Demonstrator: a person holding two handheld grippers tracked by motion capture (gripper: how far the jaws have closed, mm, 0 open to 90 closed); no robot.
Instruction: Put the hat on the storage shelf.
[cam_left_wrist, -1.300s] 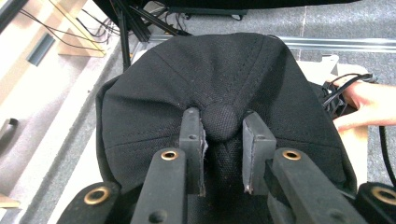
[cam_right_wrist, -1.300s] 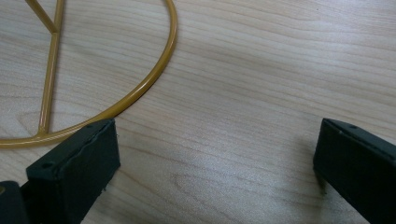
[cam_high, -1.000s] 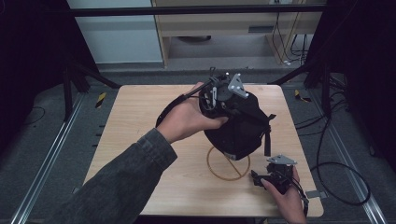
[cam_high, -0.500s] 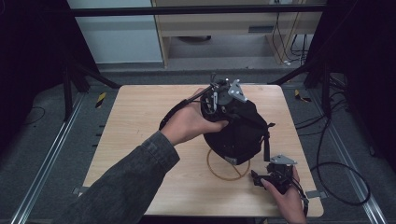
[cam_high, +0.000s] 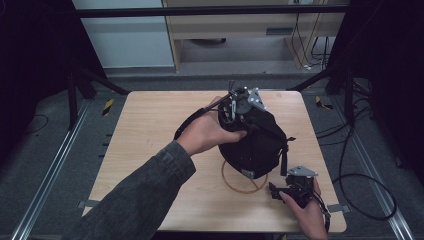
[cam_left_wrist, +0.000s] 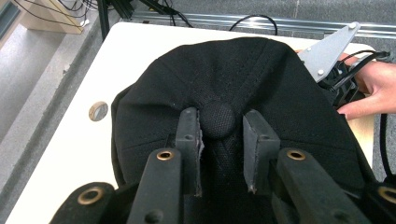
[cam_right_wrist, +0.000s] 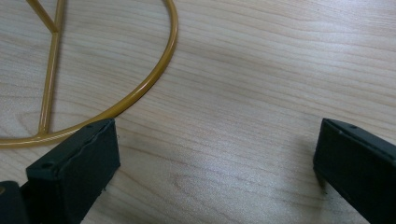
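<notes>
A black cap (cam_high: 255, 145) stands over a gold wire stand whose ring base (cam_high: 245, 192) lies on the wooden table (cam_high: 150, 145). My left gripper (cam_high: 239, 107) comes down on the cap's crown. In the left gripper view its jaws pinch the cap (cam_left_wrist: 233, 84) at the top button (cam_left_wrist: 219, 120), so the left gripper (cam_left_wrist: 219, 140) is shut on it. My right gripper (cam_high: 276, 192) rests low on the table at the front right, just beside the ring. Its fingers (cam_right_wrist: 79, 163) stand wide apart over bare wood, one touching the edge of the gold ring (cam_right_wrist: 140, 91).
Black cables trail off the table's right side (cam_high: 360, 180). A shelf unit (cam_high: 240, 30) stands beyond the far edge. Metal rails (cam_high: 45, 175) run along the floor to the left and right. The table's left half is bare wood.
My left gripper and the cap have sunk a little and come slightly toward the person. The right gripper has stayed put.
</notes>
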